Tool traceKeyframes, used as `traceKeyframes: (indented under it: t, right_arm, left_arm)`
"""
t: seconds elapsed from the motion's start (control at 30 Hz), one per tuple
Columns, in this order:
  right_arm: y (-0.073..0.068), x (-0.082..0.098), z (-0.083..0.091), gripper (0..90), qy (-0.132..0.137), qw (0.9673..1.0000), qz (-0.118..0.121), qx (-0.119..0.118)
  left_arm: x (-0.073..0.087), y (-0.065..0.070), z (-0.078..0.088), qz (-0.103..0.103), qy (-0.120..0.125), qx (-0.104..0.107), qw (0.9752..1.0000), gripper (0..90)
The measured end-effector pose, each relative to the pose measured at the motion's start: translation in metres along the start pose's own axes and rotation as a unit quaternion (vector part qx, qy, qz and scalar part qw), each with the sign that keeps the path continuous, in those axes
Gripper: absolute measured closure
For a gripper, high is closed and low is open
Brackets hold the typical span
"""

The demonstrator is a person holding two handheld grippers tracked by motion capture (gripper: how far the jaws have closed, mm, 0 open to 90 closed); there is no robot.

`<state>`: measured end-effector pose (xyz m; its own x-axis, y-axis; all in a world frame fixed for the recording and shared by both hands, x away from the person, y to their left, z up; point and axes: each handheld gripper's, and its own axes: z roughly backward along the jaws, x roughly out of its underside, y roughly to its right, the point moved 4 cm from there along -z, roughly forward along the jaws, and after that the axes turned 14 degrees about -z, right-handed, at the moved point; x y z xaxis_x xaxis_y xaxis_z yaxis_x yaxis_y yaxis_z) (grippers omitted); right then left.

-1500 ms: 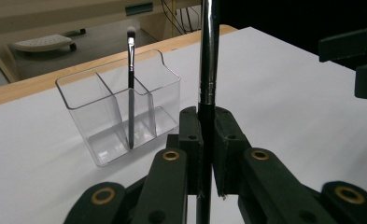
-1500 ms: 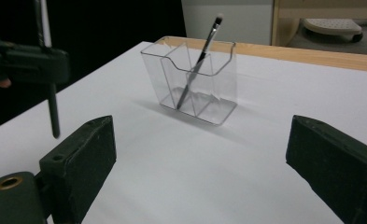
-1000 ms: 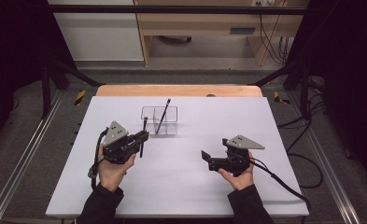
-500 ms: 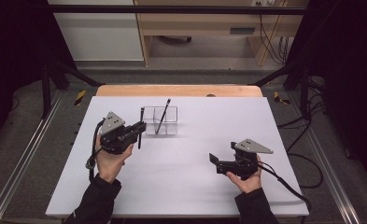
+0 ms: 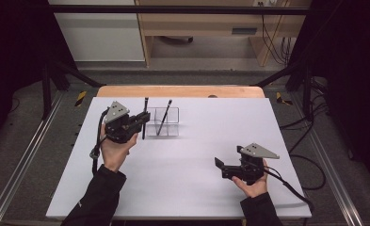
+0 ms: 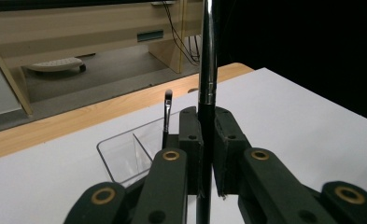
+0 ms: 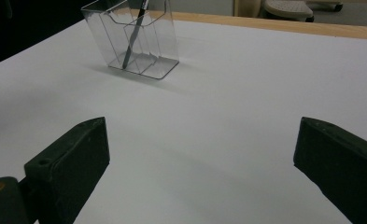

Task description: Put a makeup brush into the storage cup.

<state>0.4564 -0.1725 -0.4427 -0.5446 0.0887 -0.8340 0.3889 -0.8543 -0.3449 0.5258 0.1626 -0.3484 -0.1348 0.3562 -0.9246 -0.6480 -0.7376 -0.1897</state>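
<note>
The white table (image 5: 182,179) had lots of bare room. Most of its near half was plain white, and so was the right side all the way to the edge. A strip of wood (image 5: 180,91) ran along the far edge. Past it was grey floor, and a dark rail ran down each side of the table.

On the left, a hand in a dark sleeve held the left claw (image 5: 142,118) up near the far left part of the table. Its jaws were squeezed tight on a thin black brush (image 5: 145,117). The brush stood almost straight up, with its top above the claw and its bottom end below. In the left gripper view the brush (image 6: 206,70) ran right up between the two black jaws, and its shiny metal part sat just above them.

Just to the right of that claw stood a clear plastic box (image 5: 169,123) with small sections inside. A second brush (image 5: 164,117) leaned in it, tilted to the right. The held brush was beside the box, not in it.

Far to the right and closer to the near edge, the right claw (image 5: 220,165) was low over the bare table. Its jaws stood wide apart with nothing between them.

I could not read any words or labels anywhere.
</note>
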Motion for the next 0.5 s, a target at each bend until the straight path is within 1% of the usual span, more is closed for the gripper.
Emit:
traceKeyframes:
  t: [0.1, 0.2, 0.33, 0.43, 0.5]
  right_arm:
    - [0.000, 0.001, 0.000, 4.1, -0.001, 1.0000, 0.002, 0.001]
    - [0.001, 0.002, 0.000, 4.1, -0.004, 1.0000, 0.003, 0.003]
    - [0.001, 0.002, 0.000, 4.1, -0.002, 1.0000, 0.002, 0.002]
    - [0.001, 0.002, 0.000, 4.1, -0.002, 1.0000, 0.002, 0.002]
    - [0.001, 0.001, 0.000, 4.1, -0.002, 1.0000, 0.002, 0.003]
  left_arm:
    - [-0.006, -0.003, -0.005, -0.003, 0.005, -0.002, 1.0000, 82.9]
    - [-0.010, -0.005, -0.009, -0.005, 0.005, -0.006, 1.0000, 83.0]
    - [-0.015, -0.006, -0.015, -0.009, 0.009, -0.006, 0.9999, 82.9]
    - [-0.018, -0.006, -0.021, -0.016, 0.005, -0.008, 0.9998, 82.9]
    - [-0.019, -0.008, -0.025, -0.015, 0.000, -0.012, 0.9998, 82.9]
